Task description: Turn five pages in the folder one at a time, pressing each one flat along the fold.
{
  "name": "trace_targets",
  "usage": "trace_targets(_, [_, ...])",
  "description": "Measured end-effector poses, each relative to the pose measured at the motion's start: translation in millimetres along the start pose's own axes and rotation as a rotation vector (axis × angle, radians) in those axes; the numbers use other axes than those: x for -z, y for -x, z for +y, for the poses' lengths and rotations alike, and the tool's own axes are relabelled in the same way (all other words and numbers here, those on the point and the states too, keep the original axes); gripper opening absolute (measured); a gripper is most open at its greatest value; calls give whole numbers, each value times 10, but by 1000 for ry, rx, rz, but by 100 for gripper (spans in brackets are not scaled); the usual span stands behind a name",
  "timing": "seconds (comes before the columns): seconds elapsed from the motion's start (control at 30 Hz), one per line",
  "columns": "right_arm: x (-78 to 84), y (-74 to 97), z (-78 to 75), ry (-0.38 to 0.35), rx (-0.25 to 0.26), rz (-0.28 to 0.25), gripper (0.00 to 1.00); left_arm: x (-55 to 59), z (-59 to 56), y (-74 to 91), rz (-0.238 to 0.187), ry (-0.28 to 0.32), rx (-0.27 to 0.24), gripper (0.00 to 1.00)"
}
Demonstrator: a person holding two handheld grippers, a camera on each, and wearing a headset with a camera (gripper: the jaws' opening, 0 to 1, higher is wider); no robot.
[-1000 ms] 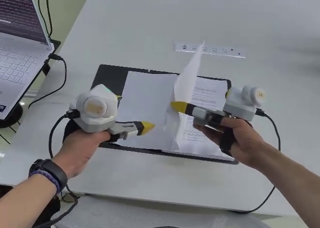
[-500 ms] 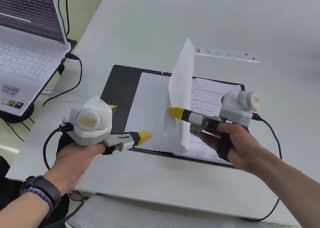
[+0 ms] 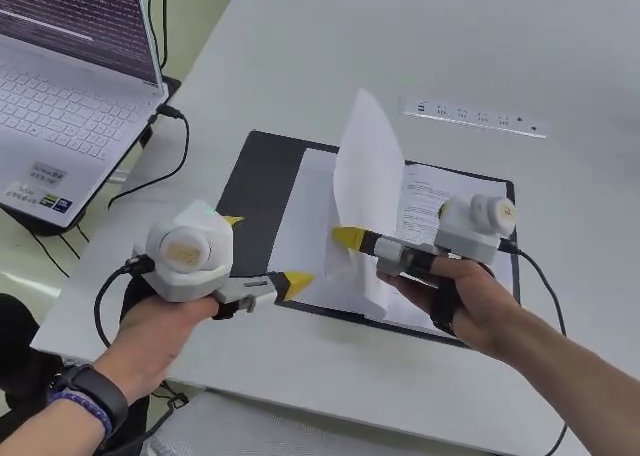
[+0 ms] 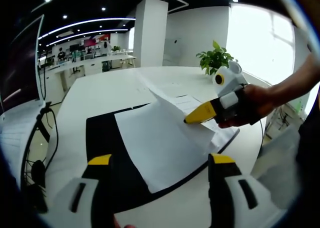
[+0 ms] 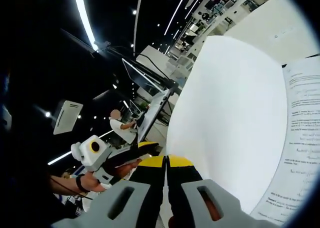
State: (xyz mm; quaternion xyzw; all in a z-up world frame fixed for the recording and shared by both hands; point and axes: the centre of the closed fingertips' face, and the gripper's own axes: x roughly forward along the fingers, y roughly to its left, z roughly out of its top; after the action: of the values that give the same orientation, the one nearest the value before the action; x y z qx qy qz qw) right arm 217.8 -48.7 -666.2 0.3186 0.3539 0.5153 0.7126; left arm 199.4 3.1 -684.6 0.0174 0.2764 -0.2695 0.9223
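Worktop [image 3: 400, 36], white, carries a laptop [image 3: 70, 86] at the far left and the black folder [image 3: 255, 191], which lies open near the front edge. One page [image 3: 368, 176] stands upright from the fold, its lower edge pinched between the closed jaws of the right gripper [image 3: 345, 238]. The left gripper [image 3: 265, 251] hangs above the folder's near left corner, jaws spread wide and holding nothing. In the left gripper view the flat left-hand sheet [image 4: 150, 148] lies beyond and between them.

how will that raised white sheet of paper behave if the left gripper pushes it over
Probably floppy: the raised white sheet of paper bows while the right gripper pinches only its lower edge. Likely very light, so a nudge from the open left gripper should tip it over onto the black folder. It may spring back unless pressed.
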Motion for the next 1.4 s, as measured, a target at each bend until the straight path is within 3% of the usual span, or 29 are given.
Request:
trace_targets(0.23, [136,-124,-105,-27,10,43,0,68,12,33,7,16,-2,76])
trace_targets(0.83, [223,-394,-233,-73,11,80,0,180,130,125,9,68,-32,76])
trace_targets(1.03, [299,-494,-330,-95,34,103,0,209,158,134,14,77,-35,76])
trace_targets(1.23, [371,-570,-520,-121,83,127,0,204,193,132,12,90,-42,76])
trace_targets(1.4, [469,-631,-487,-139,101,139,0,208,199,135,14,95,-42,76])
